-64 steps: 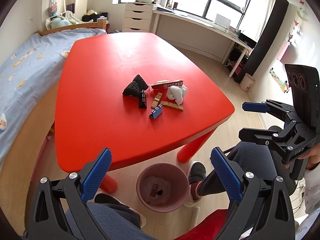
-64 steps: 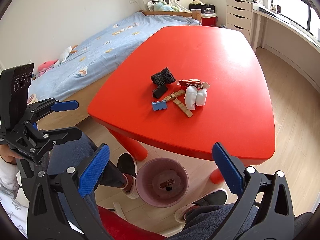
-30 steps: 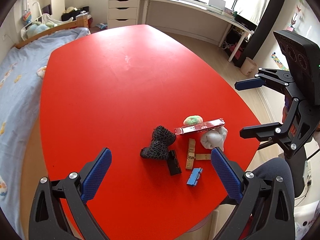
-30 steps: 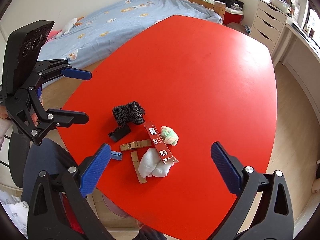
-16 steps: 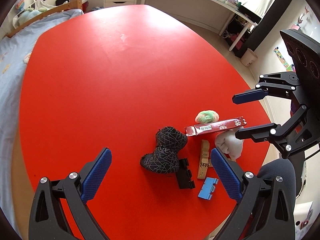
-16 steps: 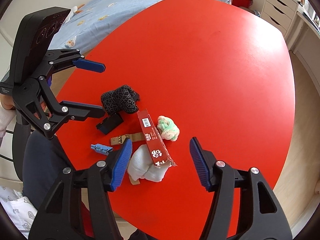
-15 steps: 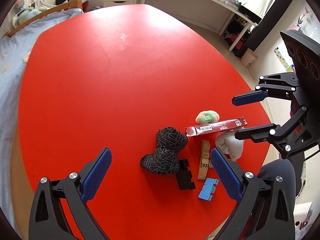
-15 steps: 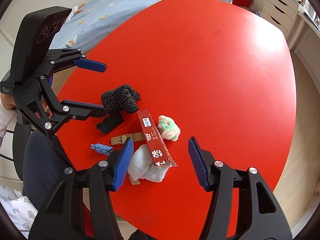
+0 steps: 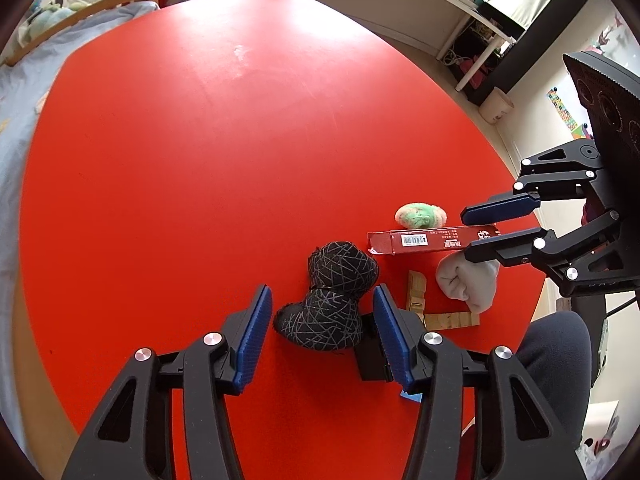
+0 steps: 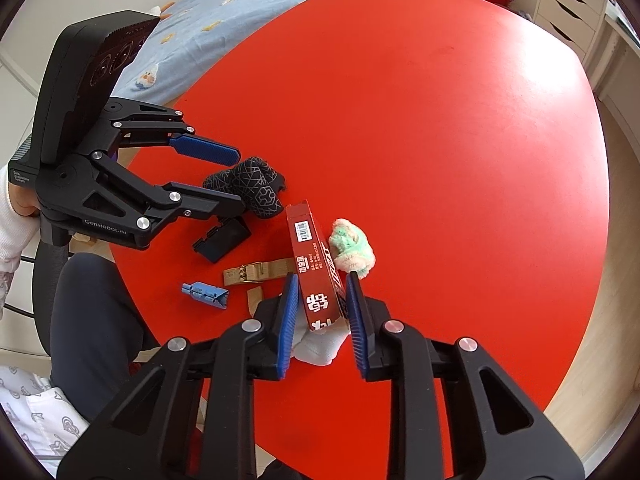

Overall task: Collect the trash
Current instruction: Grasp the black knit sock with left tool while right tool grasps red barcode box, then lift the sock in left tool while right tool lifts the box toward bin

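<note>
Left wrist view shows the left hand-held gripper (image 9: pixel 322 330) low over the red counter (image 9: pixel 200 140), its blue pads (image 9: pixel 254 340) standing apart on either side of the black patterned pouch (image 9: pixel 332 296) with a gap on each side, so the jaws are open and not yet pressing it. Taking the pouch as landmark: a small black block (image 9: pixel 370 354) lies just right of it, partly behind the right pad; tan wooden pieces (image 9: pixel 416 292) lie further right; a white crumpled wad (image 9: pixel 468 284) sits beyond those, near the counter edge.

A long red carton (image 9: pixel 420 240) lies up and right of the pouch, with a green-and-pink fuzzy ball (image 9: pixel 420 216) just behind it.

Right wrist view shows the right hand-held gripper (image 10: pixel 322 316) with its pads (image 10: pixel 288 320) flanking the near end of the carton (image 10: pixel 316 268), narrowly parted; whether they already touch it I cannot tell. The wad (image 10: pixel 318 346) lies under that end. A blue clip (image 10: pixel 204 294) lies on the near side of the pouch (image 10: pixel 248 188), past the black block (image 10: pixel 222 240).
</note>
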`<action>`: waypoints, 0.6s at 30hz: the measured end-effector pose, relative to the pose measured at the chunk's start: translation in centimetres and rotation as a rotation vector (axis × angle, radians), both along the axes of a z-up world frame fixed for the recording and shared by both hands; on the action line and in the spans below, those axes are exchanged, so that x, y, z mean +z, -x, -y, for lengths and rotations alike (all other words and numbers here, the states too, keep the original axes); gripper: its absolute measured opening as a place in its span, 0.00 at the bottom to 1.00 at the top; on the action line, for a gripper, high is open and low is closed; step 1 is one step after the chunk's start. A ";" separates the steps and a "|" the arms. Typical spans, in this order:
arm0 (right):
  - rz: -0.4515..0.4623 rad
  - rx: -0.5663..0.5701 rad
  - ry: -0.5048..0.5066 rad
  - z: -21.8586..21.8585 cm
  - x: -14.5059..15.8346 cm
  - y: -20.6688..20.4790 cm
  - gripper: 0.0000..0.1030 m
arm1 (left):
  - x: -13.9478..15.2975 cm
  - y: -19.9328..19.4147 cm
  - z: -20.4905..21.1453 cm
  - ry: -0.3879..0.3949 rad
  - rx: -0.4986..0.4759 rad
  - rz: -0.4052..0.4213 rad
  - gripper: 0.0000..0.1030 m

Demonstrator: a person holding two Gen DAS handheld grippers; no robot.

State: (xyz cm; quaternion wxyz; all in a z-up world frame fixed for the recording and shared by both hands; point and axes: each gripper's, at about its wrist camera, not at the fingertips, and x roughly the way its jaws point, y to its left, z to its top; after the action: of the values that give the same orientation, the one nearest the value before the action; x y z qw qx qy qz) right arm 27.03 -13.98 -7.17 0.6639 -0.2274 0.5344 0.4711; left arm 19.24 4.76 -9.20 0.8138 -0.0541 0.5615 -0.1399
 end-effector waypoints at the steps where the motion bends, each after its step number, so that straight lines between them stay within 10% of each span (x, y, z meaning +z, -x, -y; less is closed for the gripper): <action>1: -0.002 0.000 -0.001 -0.1 0.0 -0.1 0.23 | 0.0 0.0 0.1 0.001 -0.003 -0.001 0.46; 6: -0.003 -0.015 -0.007 0.2 0.1 -0.1 0.20 | 0.3 0.1 0.3 -0.004 -0.004 0.009 0.27; 18: 0.020 -0.031 -0.019 -0.2 0.6 -0.1 0.17 | 1.2 0.7 -0.2 -0.010 0.015 0.038 0.24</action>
State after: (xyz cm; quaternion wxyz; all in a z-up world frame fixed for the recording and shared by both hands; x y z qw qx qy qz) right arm 27.12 -13.78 -6.57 0.6786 -0.2174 0.5267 0.4636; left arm 18.55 5.00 -7.98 0.8256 -0.0514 0.5461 -0.1320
